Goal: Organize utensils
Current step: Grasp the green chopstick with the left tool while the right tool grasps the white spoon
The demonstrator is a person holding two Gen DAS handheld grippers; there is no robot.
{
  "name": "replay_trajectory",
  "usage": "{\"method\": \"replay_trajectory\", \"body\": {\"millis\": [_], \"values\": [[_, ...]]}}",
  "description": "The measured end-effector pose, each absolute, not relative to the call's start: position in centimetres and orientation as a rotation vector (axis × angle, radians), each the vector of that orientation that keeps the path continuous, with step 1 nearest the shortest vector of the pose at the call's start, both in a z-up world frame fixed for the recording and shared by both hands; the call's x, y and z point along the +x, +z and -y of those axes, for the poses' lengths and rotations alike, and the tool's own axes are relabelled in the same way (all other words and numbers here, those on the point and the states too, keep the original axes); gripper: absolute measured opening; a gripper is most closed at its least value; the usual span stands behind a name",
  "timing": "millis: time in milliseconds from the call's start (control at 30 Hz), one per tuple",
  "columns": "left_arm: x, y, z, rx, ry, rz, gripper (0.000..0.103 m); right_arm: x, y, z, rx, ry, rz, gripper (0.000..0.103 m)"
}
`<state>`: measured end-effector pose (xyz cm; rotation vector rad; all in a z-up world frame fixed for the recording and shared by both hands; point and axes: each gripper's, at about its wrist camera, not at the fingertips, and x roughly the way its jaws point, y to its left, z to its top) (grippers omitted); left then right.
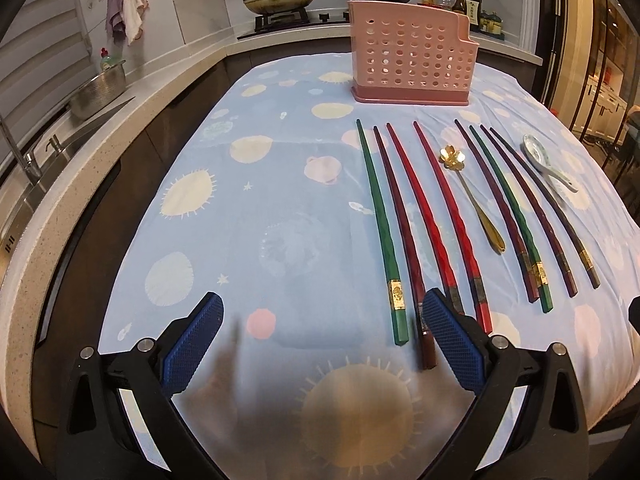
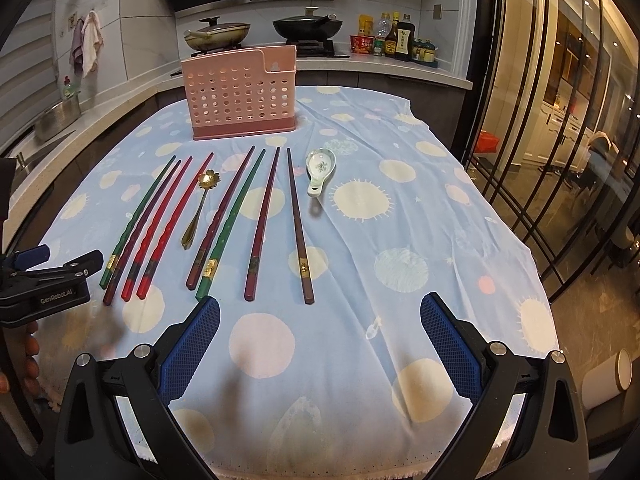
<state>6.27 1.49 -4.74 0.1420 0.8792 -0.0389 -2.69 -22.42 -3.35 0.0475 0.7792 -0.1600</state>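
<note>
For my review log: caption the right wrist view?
Open right gripper before eight chopsticks, two spoons and pink holder.

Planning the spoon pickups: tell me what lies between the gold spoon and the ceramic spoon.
Four chopsticks lie between the gold spoon and ceramic spoon; clearest in the right wrist view.

The left claw [image 1: 322, 332] is spread wide, nothing between its blue fingers [image 1: 454, 344]. The right claw [image 2: 320, 334] is equally wide and empty. The person's fingers [image 2: 30, 356] grip the left claw's handle.
</note>
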Motion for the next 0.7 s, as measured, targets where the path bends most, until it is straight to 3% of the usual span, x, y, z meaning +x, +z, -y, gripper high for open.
{"method": "replay_trajectory", "body": {"millis": [200, 367, 600, 700], "values": [[7.4, -5.8, -1.8, 0.123, -0.055, -0.913, 0.079, -2.1, -3.6, 22.4, 0.05, -0.159, -0.79, 0.096], [7.7, -5.9, -1.3, 0.125, -0.077, -0.914, 0.078, -1.5, -3.9, 22.3, 0.054, -0.155, -0.799, 0.096], [8.0, -6.7, -1.1, 0.116, -0.099, -0.928, 0.07, -1.1, -4.1, 22.4, 0.057, -0.153, -0.805, 0.096], [7.8, -6.5, -1.2, 0.11, -0.118, -0.928, 0.058, -0.9, -4.3, 22.7, 0.062, -0.152, -0.811, 0.096]]}}
